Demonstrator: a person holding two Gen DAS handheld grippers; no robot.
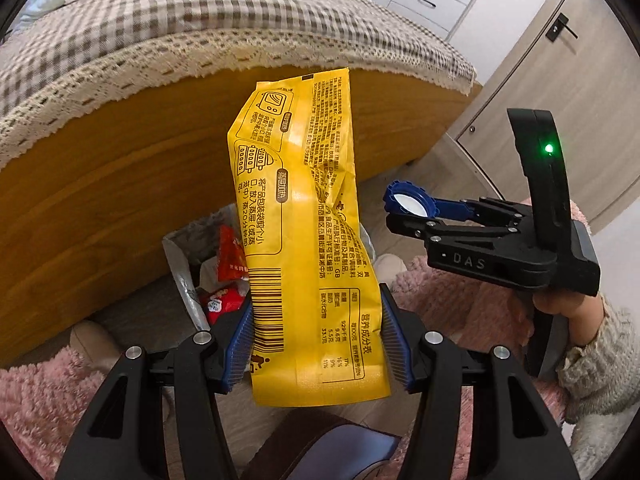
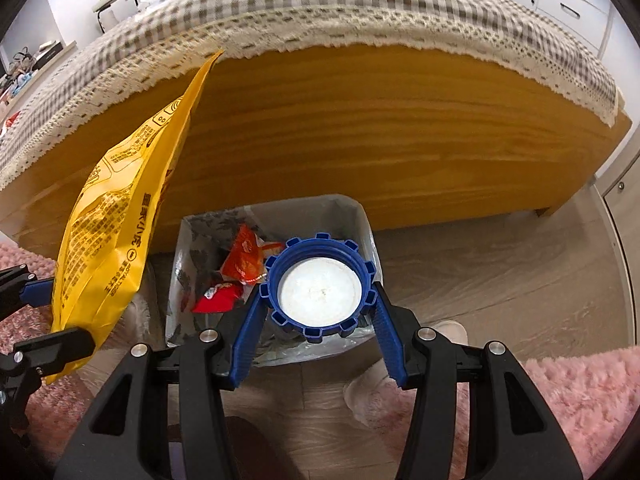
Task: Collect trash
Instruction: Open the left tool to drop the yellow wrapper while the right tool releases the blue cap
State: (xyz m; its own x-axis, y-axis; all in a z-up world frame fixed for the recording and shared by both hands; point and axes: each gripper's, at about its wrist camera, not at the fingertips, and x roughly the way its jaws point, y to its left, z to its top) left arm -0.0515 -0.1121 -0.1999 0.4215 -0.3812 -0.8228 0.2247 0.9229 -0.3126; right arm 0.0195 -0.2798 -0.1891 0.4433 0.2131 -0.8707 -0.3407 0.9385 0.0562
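Your left gripper (image 1: 316,340) is clamped on the lower end of the yellow wrapper (image 1: 300,216), its blue pads (image 1: 240,344) pressing the two side edges near the barcode. The wrapper looks empty and light, a thin crinkly film that stands up limp and creased above the pads; it will likely flutter and could cling to a pad when you let go, so the hold low and across its width seems sound. Your right gripper (image 2: 318,312) has its fingers closed on the blue bottle cap (image 2: 320,286), one on each side of the notched rim, white liner facing the camera. The cap is rigid, small plastic — the notches give the pads purchase, and it should drop straight.

The lined trash bin (image 2: 360,216) stands on the floor against the wooden bed frame (image 2: 360,128), with red snack packets (image 2: 244,260) already inside. In the right wrist view the cap hangs over the bin's opening (nearer its right side). The wrapper is held to the left of the cap, the two well apart — whether its lower end is over the bin, I cannot tell.
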